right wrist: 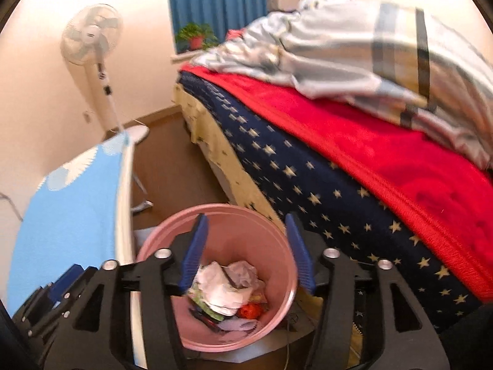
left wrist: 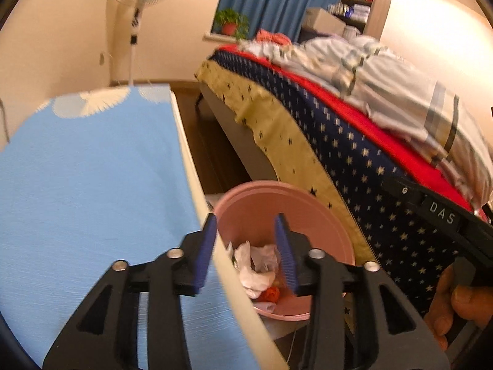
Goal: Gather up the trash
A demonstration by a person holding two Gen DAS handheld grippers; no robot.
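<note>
A pink bin (right wrist: 277, 265) stands on the floor between the blue-topped table and the bed. Crumpled white paper (right wrist: 225, 289), a red scrap (right wrist: 250, 310) and other litter lie inside it. My right gripper (right wrist: 246, 219) hangs above the bin, open, with nothing between its blue pads. In the left wrist view the same pink bin (left wrist: 246, 209) shows past the table edge, with white paper (left wrist: 255, 262) in it. My left gripper (left wrist: 245, 219) is above the table edge and the bin, open and empty.
A table with a light blue cloth (left wrist: 92, 185) fills the left. A bed (right wrist: 354, 169) with a starred navy cover, red blanket and striped bedding lies to the right. A standing fan (right wrist: 92, 37) is by the far wall. A hand (left wrist: 453, 302) holds the other gripper at the right.
</note>
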